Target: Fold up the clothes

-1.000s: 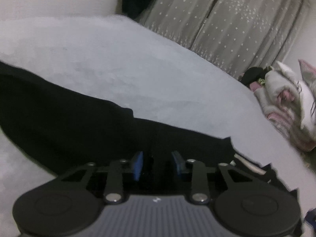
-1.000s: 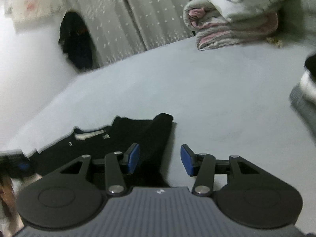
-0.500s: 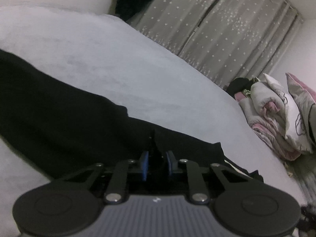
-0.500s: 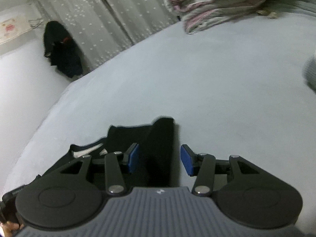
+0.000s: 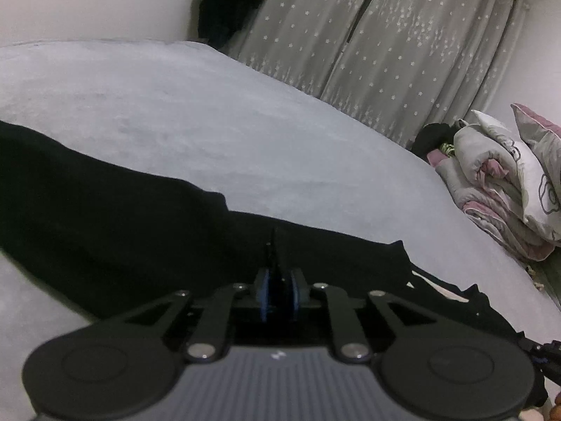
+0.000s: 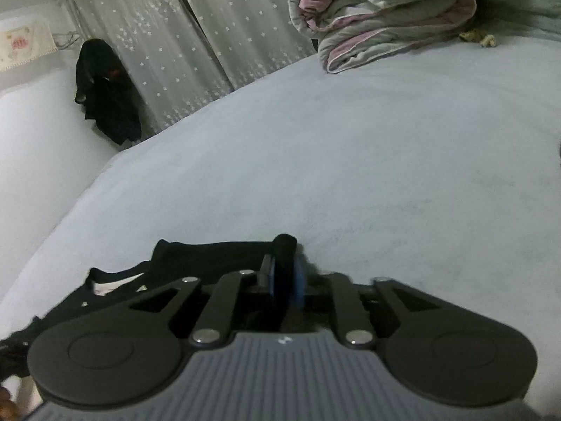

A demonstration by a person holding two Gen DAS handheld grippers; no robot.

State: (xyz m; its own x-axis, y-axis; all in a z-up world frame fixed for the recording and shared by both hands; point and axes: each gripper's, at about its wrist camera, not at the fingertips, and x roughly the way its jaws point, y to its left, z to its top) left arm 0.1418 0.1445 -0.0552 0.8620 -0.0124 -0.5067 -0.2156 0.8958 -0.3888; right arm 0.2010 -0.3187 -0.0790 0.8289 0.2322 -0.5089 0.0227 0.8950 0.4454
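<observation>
A black garment [image 5: 115, 217] lies spread across the pale grey bed [image 5: 217, 129], with a white-lined neck opening at its right end [image 5: 438, 286]. My left gripper [image 5: 279, 289] is shut on a pinched fold of the black garment near its middle edge. In the right wrist view the same garment [image 6: 207, 261] lies at the lower left. My right gripper [image 6: 284, 280] is shut on the garment's corner, which sticks up between the blue pads [image 6: 298, 282].
A folded grey and pink quilt with pillows [image 5: 501, 182] sits at the bed's right side, also seen in the right wrist view [image 6: 385, 17]. Star-patterned curtains [image 5: 368, 52] hang behind. Dark clothes [image 6: 105, 94] hang by the wall.
Both grippers have closed: the left first pinched a fold of the black garment, then the right shut on its corner. Both moved slightly forward over the bed.
</observation>
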